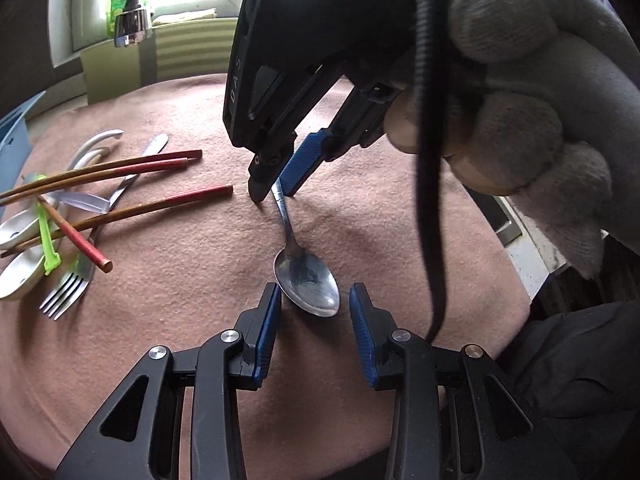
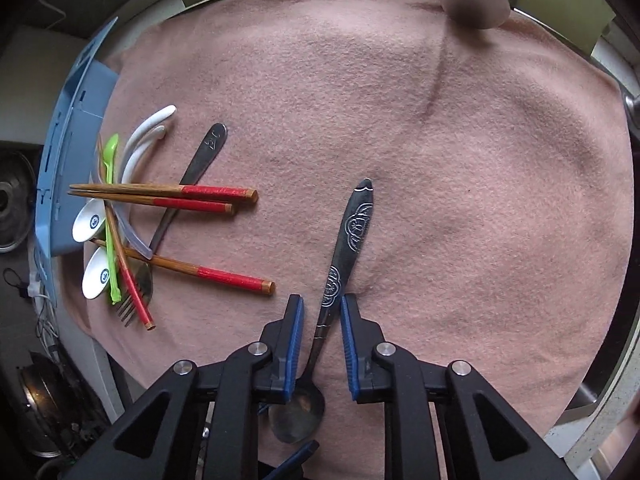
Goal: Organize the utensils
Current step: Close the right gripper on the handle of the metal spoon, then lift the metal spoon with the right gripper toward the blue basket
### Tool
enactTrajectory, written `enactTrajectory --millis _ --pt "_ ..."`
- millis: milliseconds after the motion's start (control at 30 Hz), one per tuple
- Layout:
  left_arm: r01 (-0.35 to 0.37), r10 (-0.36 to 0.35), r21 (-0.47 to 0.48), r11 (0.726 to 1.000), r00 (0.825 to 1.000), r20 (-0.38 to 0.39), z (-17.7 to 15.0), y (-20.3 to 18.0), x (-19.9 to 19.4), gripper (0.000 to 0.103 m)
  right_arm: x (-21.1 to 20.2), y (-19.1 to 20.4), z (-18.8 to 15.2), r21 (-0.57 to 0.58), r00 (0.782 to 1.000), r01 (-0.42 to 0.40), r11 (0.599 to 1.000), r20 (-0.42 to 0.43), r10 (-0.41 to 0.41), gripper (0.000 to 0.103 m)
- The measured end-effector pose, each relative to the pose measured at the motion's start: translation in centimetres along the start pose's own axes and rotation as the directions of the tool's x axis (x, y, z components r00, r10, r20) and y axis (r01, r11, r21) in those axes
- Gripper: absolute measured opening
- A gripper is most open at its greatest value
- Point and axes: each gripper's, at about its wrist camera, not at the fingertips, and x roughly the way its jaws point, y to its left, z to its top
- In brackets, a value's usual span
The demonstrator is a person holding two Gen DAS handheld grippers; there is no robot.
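Engraved stainless-steel teaspoon (image 1: pixel 306 280) lay alone on pink felt cloth (image 1: pixel 400 220), well apart from the utensil heap beside blue plastic tray (image 2: pixel 68 152). Long axis ran lengthwise between the two grippers: bowl toward L, handle toward R. R gripper (image 2: pixel 320 312) nearer the task; fingers parted, straddling handle, not seen touching it. L gripper (image 1: pixel 314 300) also open, bowl just between its tips. Judged: R needs only to close across handle
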Motion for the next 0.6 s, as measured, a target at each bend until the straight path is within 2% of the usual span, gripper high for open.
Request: enactTrajectory --millis 133,367,433,600 --pt "-0.064 0.064 0.019 0.998 0.998 -0.004 -0.4 -0.4 0.0 0.034 -0.1 -0.8 0.1 0.023 1.000 -0.026 0.999 -0.012 0.026 0.010" --pt "-0.052 0.052 0.022 0.998 0.999 -0.011 -1.1 -0.1 0.0 0.035 0.1 -2.0 0.0 0.055 0.998 -0.065 0.996 -0.015 0.066 0.010" --pt "-0.040 0.040 0.030 0.999 0.999 -0.009 -0.8 -0.1 0.4 0.045 0.1 -2.3 0.2 0.061 0.997 -0.074 0.995 -0.019 0.075 0.009" --pt "-0.071 0.071 0.065 0.995 0.997 0.006 -0.5 -0.8 0.9 0.045 -0.3 -3.4 0.4 0.067 0.996 -0.079 0.995 -0.024 0.081 0.009"
